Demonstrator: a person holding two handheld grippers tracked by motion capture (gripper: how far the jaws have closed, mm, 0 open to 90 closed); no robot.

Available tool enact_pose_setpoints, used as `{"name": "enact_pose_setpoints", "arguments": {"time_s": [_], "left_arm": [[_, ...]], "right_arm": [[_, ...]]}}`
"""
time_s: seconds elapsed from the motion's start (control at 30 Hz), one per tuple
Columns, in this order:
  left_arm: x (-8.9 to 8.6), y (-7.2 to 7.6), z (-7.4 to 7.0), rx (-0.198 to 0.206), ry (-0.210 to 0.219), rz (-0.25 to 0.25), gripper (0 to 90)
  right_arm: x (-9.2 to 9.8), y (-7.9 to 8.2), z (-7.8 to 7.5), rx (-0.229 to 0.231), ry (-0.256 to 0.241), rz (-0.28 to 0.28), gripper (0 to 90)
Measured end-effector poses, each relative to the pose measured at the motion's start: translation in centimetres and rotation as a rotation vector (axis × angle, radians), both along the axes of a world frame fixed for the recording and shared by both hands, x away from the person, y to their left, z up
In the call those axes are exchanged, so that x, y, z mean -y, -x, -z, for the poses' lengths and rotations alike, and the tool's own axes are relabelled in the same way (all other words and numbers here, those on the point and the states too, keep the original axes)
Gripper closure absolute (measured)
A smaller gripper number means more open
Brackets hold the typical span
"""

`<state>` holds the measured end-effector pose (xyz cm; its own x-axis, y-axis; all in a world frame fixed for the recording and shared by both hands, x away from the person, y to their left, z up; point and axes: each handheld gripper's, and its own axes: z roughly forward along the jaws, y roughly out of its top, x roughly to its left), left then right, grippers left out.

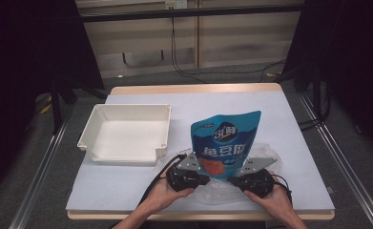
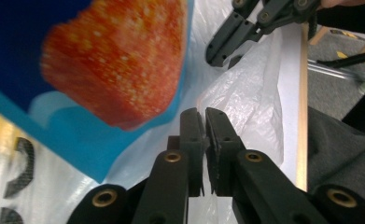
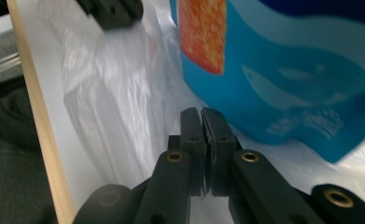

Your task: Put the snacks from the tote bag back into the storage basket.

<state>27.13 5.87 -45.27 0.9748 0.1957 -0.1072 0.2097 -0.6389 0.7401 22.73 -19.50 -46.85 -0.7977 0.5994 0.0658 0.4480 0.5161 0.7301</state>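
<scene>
**On the table's near edge: one snack pouch, one clear bag**

Near the front edge of the table [image 1: 127, 186], a blue pouch [image 1: 226, 138] stands upright on a thin clear bag [image 1: 222, 188], between the two grippers. A white tray [image 1: 127, 131] sits just beside it to the left.

- Left gripper [image 1: 201, 177]: jaws together, pinching the film of the bag, as the left gripper view shows [image 2: 203, 116].
- Right gripper [image 1: 235, 181]: jaws likewise pressed shut on the film [image 3: 201, 116].
- Bag: soft, limp, slippery, light; likely to tear if yanked. Best held at its rim, both sides, and spread.
- Pouch: light, semi-stiff, glossy, easily tipped. Best taken at the flat top seal, not the bulging body.
</scene>
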Motion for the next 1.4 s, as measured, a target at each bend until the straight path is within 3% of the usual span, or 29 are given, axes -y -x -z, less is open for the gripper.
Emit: {"name": "enact_pose_setpoints", "arguments": {"time_s": [0.1, 0.13, 0.23, 0.37, 0.43, 0.47, 0.5, 0.53, 0.63, 0.67, 0.73, 0.77, 0.83, 0.9, 0.93, 1.0, 1.03, 1.07, 1.13, 1.17, 1.27, 1.4], "left_arm": [[0.4, 0.0, 0.1, -0.010, -0.033, -0.004, 87.7], [0.6, 0.1, 0.0, -0.028, -0.029, 0.005, 88.6], [0.8, 0.5, -0.7, -0.021, -0.009, 0.018, 87.8], [0.6, 0.4, -1.2, -0.066, 0.073, -0.005, 80.0], [0.7, 0.2, -1.3, -0.089, 0.112, 0.009, 75.3], [0.8, 0.3, -1.3, -0.082, 0.118, -0.004, 75.3], [0.8, 0.3, -1.3, -0.057, 0.084, -0.004, 75.7], [0.9, 0.1, -1.0, -0.050, 0.078, 0.001, 77.8], [1.4, 0.0, -0.2, -0.060, 0.047, -0.025, 86.2], [1.6, 0.0, 0.1, -0.046, 0.011, -0.017, 86.8], [2.2, 0.3, 0.6, -0.062, -0.006, -0.020, 88.8], [2.3, 0.2, 0.6, -0.045, -0.052, -0.007, 88.8], [2.5, 0.2, 1.2, -0.055, -0.032, -0.021, 88.5], [2.6, 0.2, 1.6, -0.055, -0.039, -0.019, 86.8], [2.7, 0.3, 1.7, -0.022, -0.085, -0.024, 86.3], [2.8, 0.1, 2.1, -0.064, -0.051, -0.012, 84.3], [2.8, 0.1, 2.1, -0.062, -0.053, -0.018, 84.2], [2.8, 0.1, 2.2, -0.037, -0.050, -0.011, 83.8], [2.7, 0.2, 2.0, -0.004, -0.113, -0.007, 81.6], [2.7, 0.2, 2.3, -0.010, -0.081, -0.009, 80.6], [2.8, 0.7, 2.3, 0.047, -0.091, -0.003, 80.8], [2.7, 0.7, 2.3, 0.052, -0.086, -0.004, 80.8]], "right_arm": [[-0.8, 0.0, 0.2, -0.007, -0.012, -0.015, 87.4], [-1.2, 0.0, 0.4, -0.016, -0.014, -0.028, 87.4], [-1.8, 0.0, 0.9, -0.024, 0.014, -0.035, 88.1], [-1.8, 0.3, 1.2, -0.028, 0.008, -0.026, 89.8], [-1.8, 0.6, 1.1, -0.021, 0.017, -0.031, 90.0], [-1.8, 0.7, 1.1, -0.021, 0.016, -0.033, 90.0], [-1.8, 0.9, 1.1, -0.015, 0.023, -0.036, 90.0], [-1.8, 1.2, 1.1, -0.010, 0.030, -0.036, 90.0], [-1.7, 1.7, 1.1, -0.022, 0.021, -0.044, 90.0], [-1.6, 1.8, 1.0, -0.028, 0.018, -0.044, 90.0], [-1.6, 2.0, 1.0, -0.028, 0.019, -0.053, 90.0], [-1.5, 2.0, 1.0, -0.030, 0.018, -0.056, 90.0], [-1.5, 2.1, 1.0, -0.030, 0.019, -0.061, 90.0], [-1.4, 2.3, 1.0, -0.037, 0.015, -0.061, 90.0], [-1.4, 2.4, 1.0, -0.034, 0.018, -0.064, 90.0], [-1.3, 2.7, 0.9, -0.047, 0.016, -0.070, 90.0], [-1.3, 2.8, 0.9, -0.043, 0.022, -0.069, 90.0], [-1.4, 3.0, 0.8, -0.036, 0.034, -0.069, 90.0], [-1.4, 3.5, 0.7, -0.034, 0.047, -0.069, 90.0], [-1.3, 3.6, 0.8, -0.034, 0.041, -0.072, 90.0], [-1.0, 3.8, 0.8, -0.046, 0.029, -0.072, 90.0], [-1.0, 3.9, 0.9, -0.057, 0.015, -0.061, 90.0]]}}
